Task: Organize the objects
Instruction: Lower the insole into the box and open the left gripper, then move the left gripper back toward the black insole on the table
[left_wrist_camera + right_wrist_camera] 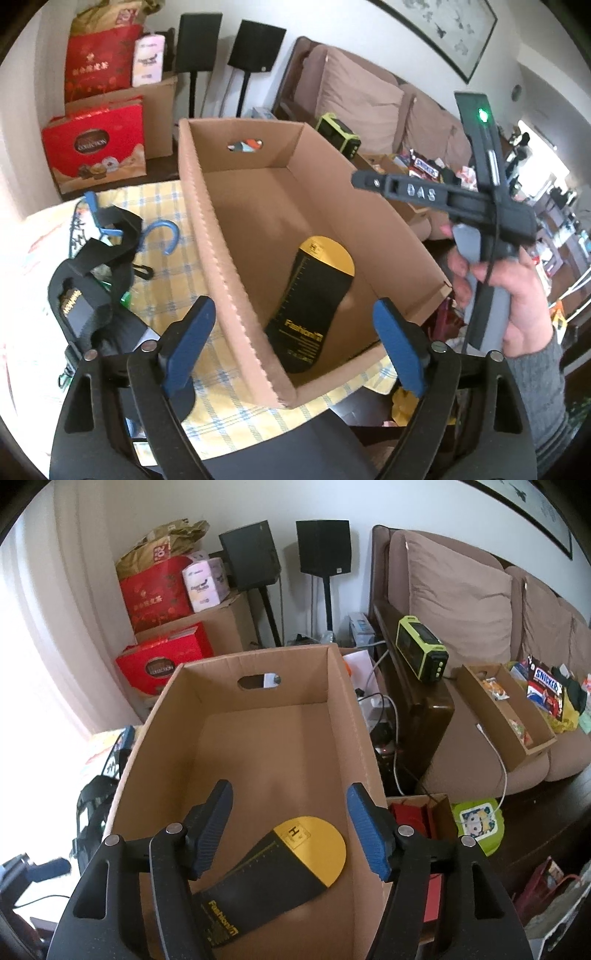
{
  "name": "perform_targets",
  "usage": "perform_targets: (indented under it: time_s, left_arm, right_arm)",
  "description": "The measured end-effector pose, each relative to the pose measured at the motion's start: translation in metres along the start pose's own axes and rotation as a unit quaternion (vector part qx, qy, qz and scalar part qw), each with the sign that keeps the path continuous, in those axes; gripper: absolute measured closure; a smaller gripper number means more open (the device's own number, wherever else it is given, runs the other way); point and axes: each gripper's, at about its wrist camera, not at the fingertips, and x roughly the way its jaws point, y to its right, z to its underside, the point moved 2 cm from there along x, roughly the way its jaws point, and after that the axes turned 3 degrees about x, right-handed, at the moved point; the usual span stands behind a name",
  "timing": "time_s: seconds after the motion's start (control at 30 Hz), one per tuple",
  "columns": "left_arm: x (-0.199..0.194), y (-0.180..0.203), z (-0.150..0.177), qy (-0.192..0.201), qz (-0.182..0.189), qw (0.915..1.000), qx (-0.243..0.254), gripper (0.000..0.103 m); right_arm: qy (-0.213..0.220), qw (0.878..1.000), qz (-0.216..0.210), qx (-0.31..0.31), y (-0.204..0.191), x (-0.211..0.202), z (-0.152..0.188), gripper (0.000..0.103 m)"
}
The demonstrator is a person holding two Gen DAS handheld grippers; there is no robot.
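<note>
A: Where's the insole card (269, 878) now?
B: Flat on the floor of the cardboard box (343, 716), near end. In right wrist view, bottom centre of frame, just below and between the jaws. Not pinched.
A: Right gripper (291, 830) state?
B: Jaws spread, nothing between the pads. Card loose under them.
A: Left gripper (295, 347)?
B: Also spread, empty. Straddling the box's near left wall in left wrist view; card (310, 302) visible centre frame, inside the box (207, 206).
A: Long axis of card?
B: In right view, running lower left to upper right, yellow rounded end up-right, black end w/ lettering down-left. Lying at a slant to the box walls.
A: So card looks deposited. Next item?
B: Prob. the black strap bundle (92, 273) and blue hooks (162, 236) on the checked cloth (229, 406), left of box in left view. Mid-left of frame, i.e. left of and beyond the left jaws.
A: Nearer hand?
B: Left, by the look of it. Right hand (517, 291) over the box's right side, box wall between it and the pile.
A: Surface under cloth?
B: Can't tell, covered.
</note>
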Motion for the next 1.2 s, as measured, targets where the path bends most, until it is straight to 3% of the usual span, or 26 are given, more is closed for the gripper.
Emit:
perform_targets:
  time_s: [0.23, 0.33, 0.6, 0.83, 1.2]
  left_arm:
    - [-0.013, -0.014, 0.001, 0.023, -0.020, 0.9995, -0.004, 0.014]
    - [-0.021, -0.024, 0.003, 0.041, -0.044, 0.9981, -0.008, 0.005]
    - [-0.035, -0.052, 0.008, 0.056, -0.077, 0.9950, -0.031, 0.002]
    - [-0.049, -0.079, 0.016, 0.059, -0.105, 0.9912, -0.054, 0.000]
    - [-0.070, -0.105, 0.026, 0.062, -0.161, 0.9839, -0.047, 0.000]
  right_arm:
    - [-0.004, 1.000, -0.002, -0.008, -0.015, -0.013, 0.020, 0.023]
    - [-0.002, 1.000, -0.003, -0.021, -0.024, -0.021, 0.029, 0.021]
    - [0.004, 0.999, -0.008, -0.046, -0.052, -0.034, 0.045, 0.018]
    - [0.017, 0.998, -0.018, -0.059, -0.075, -0.046, 0.052, 0.002]
    - [0.021, 0.997, -0.037, -0.070, -0.109, -0.054, 0.060, 0.001]
